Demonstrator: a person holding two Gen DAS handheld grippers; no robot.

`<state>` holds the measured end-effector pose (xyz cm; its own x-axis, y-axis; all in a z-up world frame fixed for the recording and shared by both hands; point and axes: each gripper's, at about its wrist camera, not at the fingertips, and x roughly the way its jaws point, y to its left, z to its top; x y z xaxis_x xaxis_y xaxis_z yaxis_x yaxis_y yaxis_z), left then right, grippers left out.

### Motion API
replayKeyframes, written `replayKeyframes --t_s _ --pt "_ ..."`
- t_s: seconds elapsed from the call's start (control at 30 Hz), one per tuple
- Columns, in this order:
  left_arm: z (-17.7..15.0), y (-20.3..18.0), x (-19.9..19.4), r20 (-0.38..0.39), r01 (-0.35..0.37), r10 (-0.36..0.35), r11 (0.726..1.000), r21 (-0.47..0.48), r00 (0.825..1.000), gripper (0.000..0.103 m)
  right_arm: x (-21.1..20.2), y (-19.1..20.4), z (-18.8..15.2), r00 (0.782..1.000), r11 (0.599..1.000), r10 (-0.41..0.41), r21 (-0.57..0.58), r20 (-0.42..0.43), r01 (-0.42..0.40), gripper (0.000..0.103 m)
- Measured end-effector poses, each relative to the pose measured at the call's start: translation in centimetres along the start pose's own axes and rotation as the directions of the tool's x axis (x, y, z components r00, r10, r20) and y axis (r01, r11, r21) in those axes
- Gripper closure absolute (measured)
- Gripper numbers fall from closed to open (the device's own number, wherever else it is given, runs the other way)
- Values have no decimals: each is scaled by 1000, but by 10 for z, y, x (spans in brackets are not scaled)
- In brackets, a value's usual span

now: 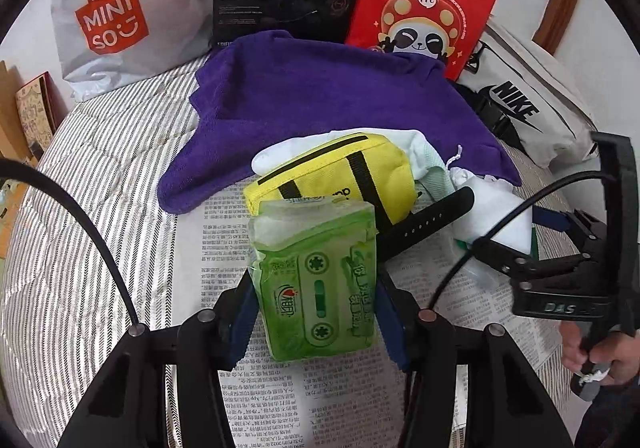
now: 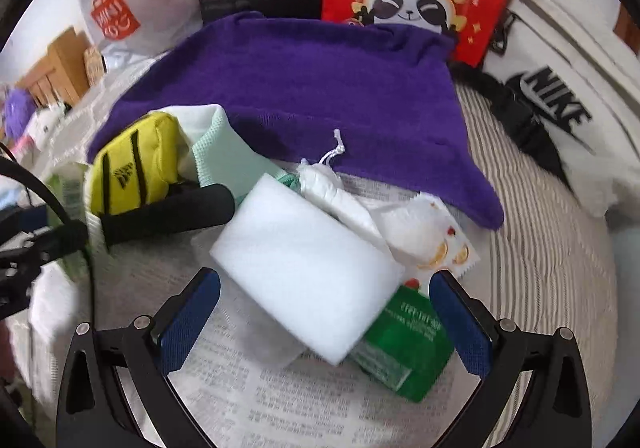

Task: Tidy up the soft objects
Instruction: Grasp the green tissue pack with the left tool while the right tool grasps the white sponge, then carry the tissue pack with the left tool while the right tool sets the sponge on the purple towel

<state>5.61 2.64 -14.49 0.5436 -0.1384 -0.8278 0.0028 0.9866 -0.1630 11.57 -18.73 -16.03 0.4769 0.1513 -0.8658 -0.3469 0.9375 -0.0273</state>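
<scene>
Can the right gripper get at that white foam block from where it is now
Probably yes. The right gripper has its jaws open, the white foam block lies on top of the pile right ahead of them, and nothing covers it; only a green packet sits underneath.

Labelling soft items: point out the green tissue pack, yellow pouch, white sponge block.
green tissue pack [image 1: 320, 284], left wrist view, front face
yellow pouch [image 1: 340, 171], left wrist view, top panel
white sponge block [image 2: 304, 260], right wrist view, top face

Surface: grey-and-white striped quilted bed [image 1: 100, 175]
Directly on it: printed newspaper sheet [image 1: 224, 248]; rumpled purple terry towel [image 1: 304, 95]; white Nike fabric bag [image 2: 560, 119]
</scene>
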Motion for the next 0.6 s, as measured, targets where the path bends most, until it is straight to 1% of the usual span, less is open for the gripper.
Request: replayKeyframes --t_s 0.03,0.07,0.13,0.23,0.37,0.4,0.6 --pt "0 0 1 -3 6 -6 1000 -2 1000 52 1 2 1 1000 1000 -6 -10 7 6 4" --pt "0 1 2 -7 10 -10 1000 -4 1000 52 1 3 0 1000 1000 0 -15 12 0 11" --pt "-1 2 3 -9 10 -11 1000 -4 1000 52 -1 3 -1 999 999 30 -18 12 -30 19" --pt "-1 5 4 -12 19 -19 1000 -12 1000 52 -11 3 -7 998 998 56 -13 15 -56 20" --pt "-3 9 4 -13 23 -23 1000 -17 1000 52 -26 4 -15 991 991 137 8 16 -137 20" --pt "-4 10 4 -14 25 -25 999 -20 1000 52 -29 5 -17 989 989 145 12 17 -146 20" --pt "-5 14 2 -10 28 -28 999 -32 1000 52 -33 3 -24 996 996 83 8 -7 -83 20"
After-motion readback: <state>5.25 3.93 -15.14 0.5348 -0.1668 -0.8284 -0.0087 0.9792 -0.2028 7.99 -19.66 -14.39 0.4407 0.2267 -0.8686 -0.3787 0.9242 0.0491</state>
